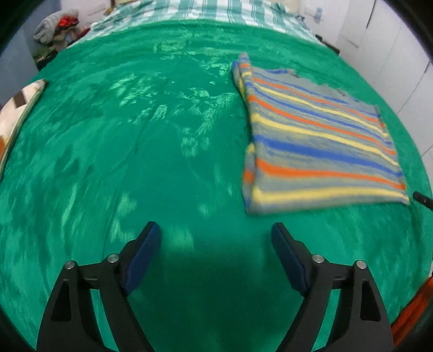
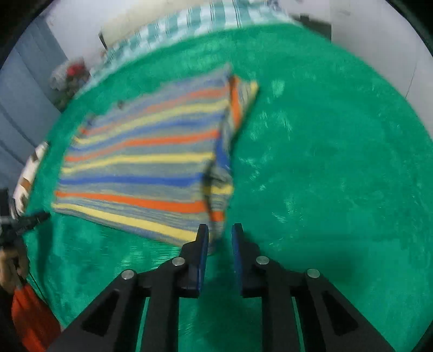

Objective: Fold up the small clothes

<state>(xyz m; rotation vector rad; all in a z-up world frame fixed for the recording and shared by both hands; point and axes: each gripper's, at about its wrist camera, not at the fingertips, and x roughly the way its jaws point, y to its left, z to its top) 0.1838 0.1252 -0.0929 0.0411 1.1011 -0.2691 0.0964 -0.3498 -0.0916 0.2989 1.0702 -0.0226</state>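
A small garment [image 1: 319,140] striped in grey, blue, orange and yellow lies folded flat on the green blanket [image 1: 135,135]. It is at the right of the left wrist view. My left gripper [image 1: 216,226] hangs over bare blanket, down and to the left of the garment, open wide with nothing between its blue pads [image 1: 286,254]. In the right wrist view the garment [image 2: 140,162] fills the left half, with a narrow flap folded along its right edge. My right gripper [image 2: 219,227] hovers at its near right corner. Its jaws stand a narrow gap apart and press on nothing.
A checked sheet [image 1: 216,10] covers the far end of the bed. A heap of clothes [image 1: 56,24] sits at the far left, a patterned pillow [image 1: 19,103] at the left edge, and white cupboard doors [image 1: 392,40] on the right. A hand [image 2: 10,268] holds the other gripper.
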